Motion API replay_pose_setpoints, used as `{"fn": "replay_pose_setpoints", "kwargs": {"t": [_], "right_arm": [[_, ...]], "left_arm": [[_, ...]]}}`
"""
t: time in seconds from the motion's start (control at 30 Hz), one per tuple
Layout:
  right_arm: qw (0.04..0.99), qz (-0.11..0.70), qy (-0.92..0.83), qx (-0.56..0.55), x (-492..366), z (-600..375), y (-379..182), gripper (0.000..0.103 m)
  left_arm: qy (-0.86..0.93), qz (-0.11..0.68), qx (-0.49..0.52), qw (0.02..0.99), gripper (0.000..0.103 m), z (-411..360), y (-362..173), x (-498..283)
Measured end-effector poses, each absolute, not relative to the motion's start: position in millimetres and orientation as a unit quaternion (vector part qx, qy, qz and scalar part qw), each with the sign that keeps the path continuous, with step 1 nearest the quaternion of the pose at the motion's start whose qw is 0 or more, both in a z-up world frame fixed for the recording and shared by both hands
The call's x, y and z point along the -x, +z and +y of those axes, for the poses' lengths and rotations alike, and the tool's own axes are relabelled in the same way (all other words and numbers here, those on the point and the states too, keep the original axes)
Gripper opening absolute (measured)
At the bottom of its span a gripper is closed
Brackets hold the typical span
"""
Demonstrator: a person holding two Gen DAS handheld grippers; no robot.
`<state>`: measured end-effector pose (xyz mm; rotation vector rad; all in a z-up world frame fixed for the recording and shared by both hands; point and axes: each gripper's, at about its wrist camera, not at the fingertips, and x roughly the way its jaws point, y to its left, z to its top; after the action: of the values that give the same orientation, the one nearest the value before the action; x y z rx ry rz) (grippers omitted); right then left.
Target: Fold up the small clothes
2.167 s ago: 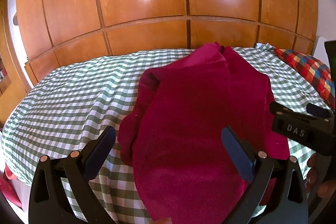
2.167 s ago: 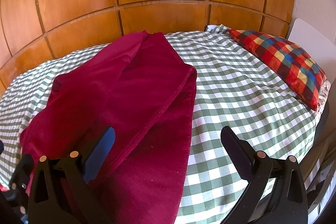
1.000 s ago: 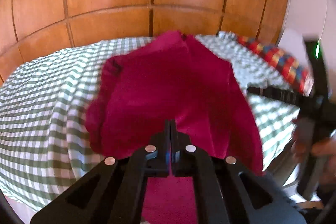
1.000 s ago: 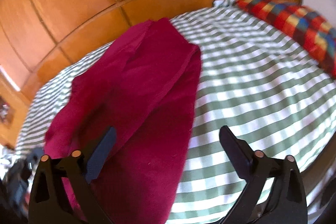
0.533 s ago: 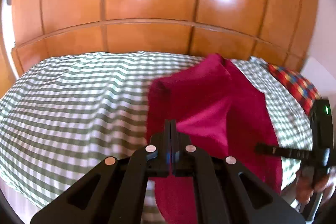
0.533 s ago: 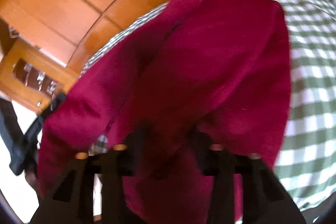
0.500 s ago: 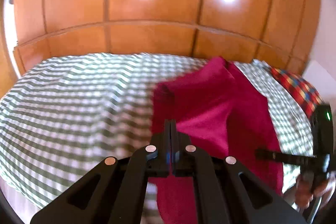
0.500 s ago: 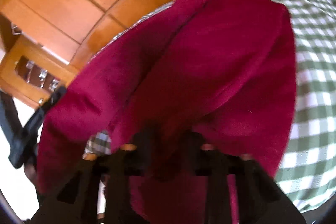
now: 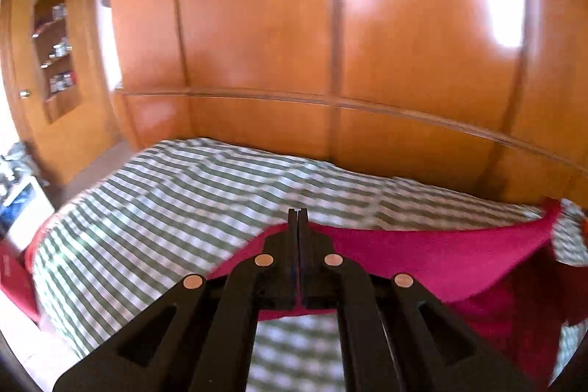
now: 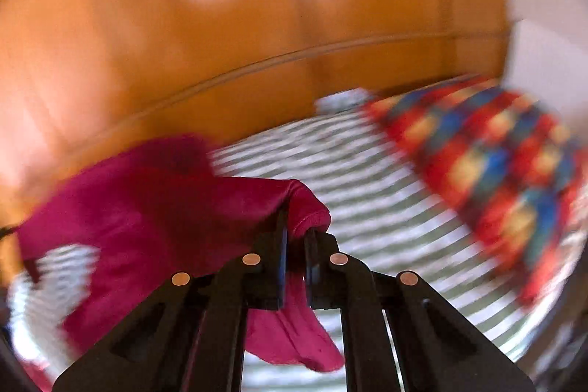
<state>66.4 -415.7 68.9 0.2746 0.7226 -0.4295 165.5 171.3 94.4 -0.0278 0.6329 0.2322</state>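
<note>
With both grippers, left (image 9: 297,219) and right (image 10: 294,237), clamped on the red garment (image 9: 441,263), it hangs above the bed (image 9: 165,208); next, I judge, spread it flat.

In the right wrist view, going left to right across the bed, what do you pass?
Red garment, right gripper clamped on its hem, green checked bedspread, multicoloured checked pillow.

The right wrist view was motion-blurred: the multicoloured pillow (image 10: 488,171) lacked sharp edges. The crimson garment (image 9: 459,263) ran past the left view's right edge, its far end unseen.
</note>
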Motion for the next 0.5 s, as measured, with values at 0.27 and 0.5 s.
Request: {"fn": "replay_pose_setpoints", "kwargs": {"t": [0.27,0.5], "right_arm": [[0.866,0.400,-0.230,-0.194,-100.9,-483.3,30.3,0.059],[0.876,0.398,-0.240,-0.133,-63.4,-458.3,9.2,0.086]], "left_arm": [[0.159,0.361,0.014,0.919,0.068,171.5,77.0,-247.0],[-0.001,0.374,0.019,0.927,0.069,153.1,46.1,-178.9]]}}
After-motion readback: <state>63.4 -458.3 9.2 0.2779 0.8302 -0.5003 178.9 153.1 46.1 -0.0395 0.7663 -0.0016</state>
